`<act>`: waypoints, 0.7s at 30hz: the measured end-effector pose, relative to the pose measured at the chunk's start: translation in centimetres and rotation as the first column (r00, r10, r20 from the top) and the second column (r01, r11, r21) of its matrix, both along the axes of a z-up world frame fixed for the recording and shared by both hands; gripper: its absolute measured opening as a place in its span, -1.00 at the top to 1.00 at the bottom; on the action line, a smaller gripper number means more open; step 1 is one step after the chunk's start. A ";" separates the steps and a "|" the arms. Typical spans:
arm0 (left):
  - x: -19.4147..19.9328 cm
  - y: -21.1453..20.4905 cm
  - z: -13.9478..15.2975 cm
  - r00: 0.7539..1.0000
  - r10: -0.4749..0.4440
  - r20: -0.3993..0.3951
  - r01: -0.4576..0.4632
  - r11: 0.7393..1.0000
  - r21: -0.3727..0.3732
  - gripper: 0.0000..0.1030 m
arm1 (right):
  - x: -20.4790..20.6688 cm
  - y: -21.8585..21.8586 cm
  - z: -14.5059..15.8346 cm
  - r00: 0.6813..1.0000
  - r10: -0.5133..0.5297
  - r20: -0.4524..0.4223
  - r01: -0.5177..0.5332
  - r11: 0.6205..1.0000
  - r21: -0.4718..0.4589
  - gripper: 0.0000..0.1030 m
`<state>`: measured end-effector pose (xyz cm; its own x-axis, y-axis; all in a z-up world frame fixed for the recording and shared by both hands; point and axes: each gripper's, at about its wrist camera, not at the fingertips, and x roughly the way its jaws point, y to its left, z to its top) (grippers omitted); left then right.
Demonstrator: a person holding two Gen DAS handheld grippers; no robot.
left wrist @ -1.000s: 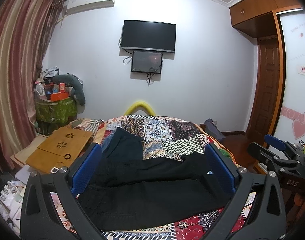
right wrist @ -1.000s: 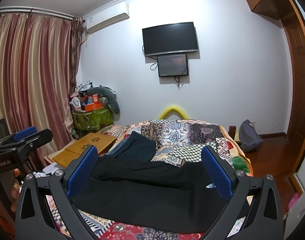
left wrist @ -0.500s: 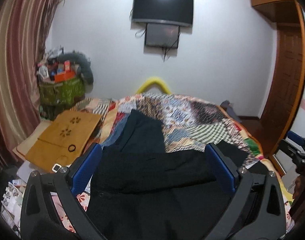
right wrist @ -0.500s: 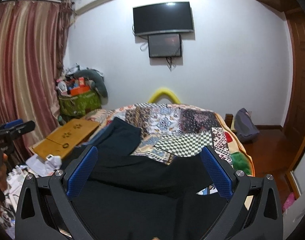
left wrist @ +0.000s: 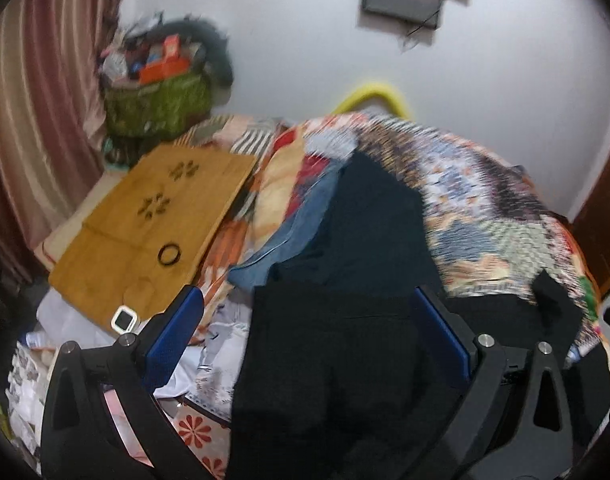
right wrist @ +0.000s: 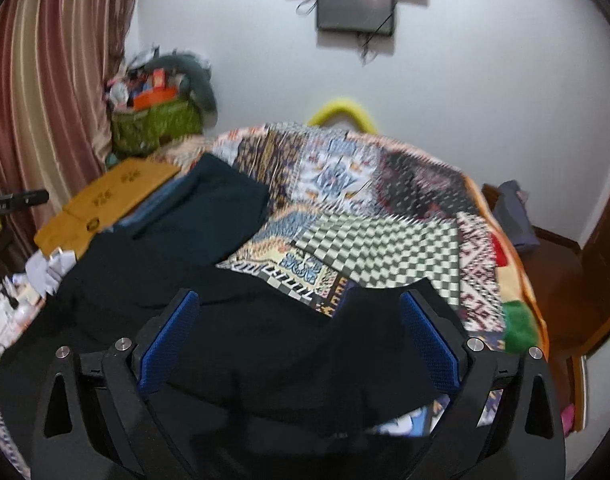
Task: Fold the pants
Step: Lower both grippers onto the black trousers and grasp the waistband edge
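- Left claw [left wrist: 319, 340] spread wide, nothing between its blue pads; the black pants [left wrist: 337, 360] lie just beneath it, their near-left edge right under the gap.
- Right claw [right wrist: 299, 344] equally wide apart and empty-handed, poised above the pants' right portion [right wrist: 289, 352], a raised corner of fabric showing just inside its right finger.
- The pants sprawl across the near end of the bed [right wrist: 385, 216], flat-ish but rumpled; the frames are blurred, so I can't quite tell waistband from leg.
- Risk here: black on black. A second dark garment [left wrist: 369, 216] lies just beyond the pants, touching or overlapping them, and a low pinch could catch both layers.
- Another: pinching a single ply rather than the edge would drag the fold crooked.
- Far left of the left claw, a wooden board [left wrist: 153, 224] sits beside the bed, clear of the action.
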<state>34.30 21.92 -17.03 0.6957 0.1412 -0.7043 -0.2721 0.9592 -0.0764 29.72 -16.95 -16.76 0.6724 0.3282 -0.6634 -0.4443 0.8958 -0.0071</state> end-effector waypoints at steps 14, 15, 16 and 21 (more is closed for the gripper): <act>9.0 4.8 -12.5 0.940 0.019 -0.340 -0.048 0.996 -0.077 -0.63 | 10.0 3.8 -6.3 0.940 0.145 -0.310 -0.144 0.989 0.028 -0.67; 9.2 4.8 -13.1 0.933 0.016 -0.358 -0.051 0.995 -0.088 -0.59 | 10.4 4.1 -6.8 0.935 0.151 -0.321 -0.153 0.988 0.021 -0.58; 9.3 4.9 -13.7 0.927 0.012 -0.374 -0.055 0.993 -0.104 -0.52 | 10.7 4.4 -7.2 0.930 0.155 -0.333 -0.160 0.987 0.014 -0.53; 9.3 5.3 -14.7 0.933 -0.011 -0.360 -0.073 0.973 -0.218 -0.12 | 10.9 5.0 -8.6 0.902 0.195 -0.385 -0.191 0.980 0.050 -0.28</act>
